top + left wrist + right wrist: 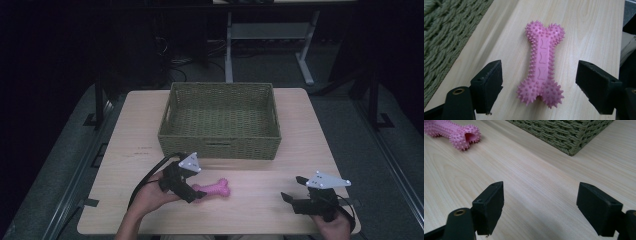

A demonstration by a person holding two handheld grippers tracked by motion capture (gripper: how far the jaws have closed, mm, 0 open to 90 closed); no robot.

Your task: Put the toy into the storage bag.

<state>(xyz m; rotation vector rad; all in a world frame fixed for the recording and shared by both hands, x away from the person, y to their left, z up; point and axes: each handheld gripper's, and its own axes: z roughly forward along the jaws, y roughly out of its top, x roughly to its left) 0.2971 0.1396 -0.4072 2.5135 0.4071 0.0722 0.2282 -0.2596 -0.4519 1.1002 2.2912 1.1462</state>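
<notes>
- Pink spiked bone toy (214, 189): one piece, rubbery, covered in short nubs, with a smooth flat strip of embossed shapes along its shaft. It lies flat on the table, near the front edge and left of centre, in front of the basket and apart from it. Its long axis runs left to right in the high view.
- Left gripper (196, 195): held in the person's left hand (150, 196) at the near left of the table, pointing right toward the toy. In the left gripper view the jaws stand wide apart on either side of the toy's near knobbed end (539, 92); the pads do not press on it, with clear gaps on both sides.
- Right gripper (292, 189): held at the near right of the table, well apart from the toy. Its jaws stand wide apart over bare tabletop, nothing between them.
- Woven basket (220, 146): olive green, rectangular, open-topped, at the far middle of the table; its inside appears empty.
- Table (295, 150): light wood-grain top.
</notes>
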